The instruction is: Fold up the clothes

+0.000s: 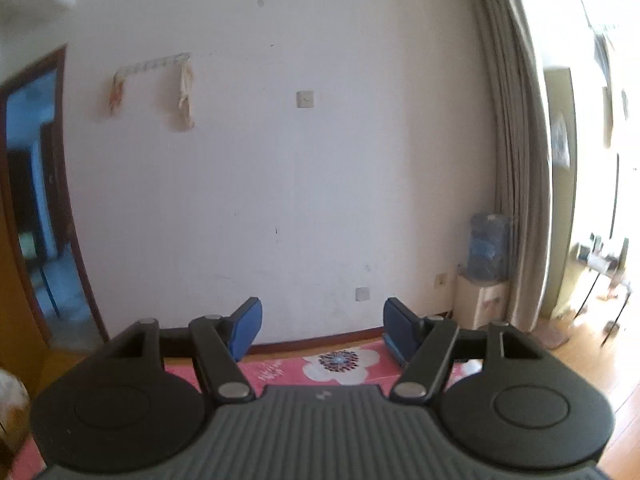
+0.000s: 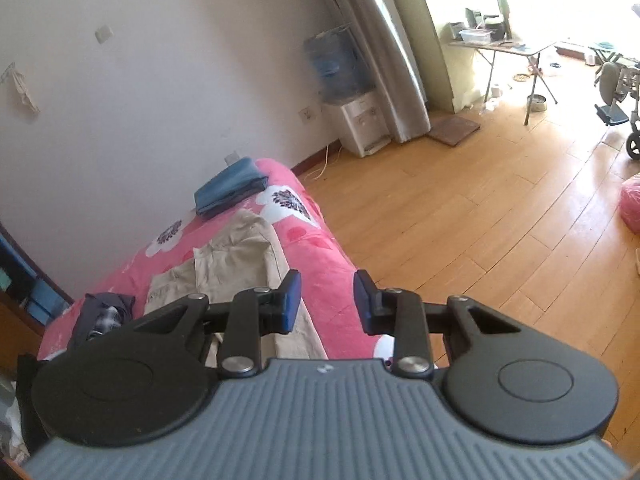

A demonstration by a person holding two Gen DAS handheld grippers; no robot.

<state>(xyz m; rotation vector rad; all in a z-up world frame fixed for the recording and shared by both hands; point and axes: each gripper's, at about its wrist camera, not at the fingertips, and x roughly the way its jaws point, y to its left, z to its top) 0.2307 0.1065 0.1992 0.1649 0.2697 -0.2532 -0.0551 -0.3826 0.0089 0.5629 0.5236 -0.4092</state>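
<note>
Both grippers we hold empty: the left gripper [image 1: 323, 326] has its jaws wide apart and opening, aimed at the white wall [image 1: 280, 160]; the right gripper [image 2: 327, 306] stands partly open with nothing between its pads. Beyond our right fingers, beige trousers [image 2: 232, 256] lie flat on the pink floral blanket [image 2: 316, 248], a folded blue garment [image 2: 228, 188] past them near the wall, a dark crumpled garment [image 2: 102, 312] to the left.

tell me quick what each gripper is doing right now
left gripper: open, nothing between the jaws.
right gripper: open, narrower gap, holding nothing.
</note>
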